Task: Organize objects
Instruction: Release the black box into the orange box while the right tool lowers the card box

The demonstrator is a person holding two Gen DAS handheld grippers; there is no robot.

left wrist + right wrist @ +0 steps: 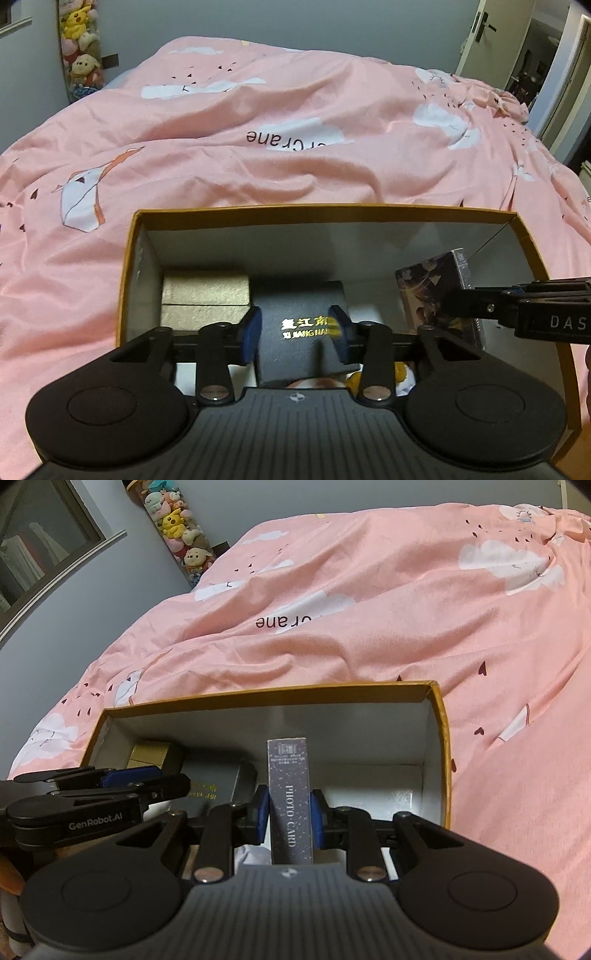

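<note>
An open cardboard box with an orange rim [321, 212] [258, 694] lies on the bed. Inside at its left sits a gold box [205, 295] [151, 753]. Beside that, my left gripper [295, 332] [184, 786] is shut on a black box with gold lettering [299, 310] [221, 779], its blue pads on both sides. My right gripper [290, 812] [447, 306] is shut on a dark starry box marked PHOTO CARD [288, 771] [424, 288], held upright on its edge in the right half of the cardboard box.
A rumpled pink duvet [258, 166] spreads all around the cardboard box. Something yellow and white [402, 373] lies on the box floor under the grippers. A clear tube of plush toys [177, 528] stands by the far wall. A door [480, 33] is at the far right.
</note>
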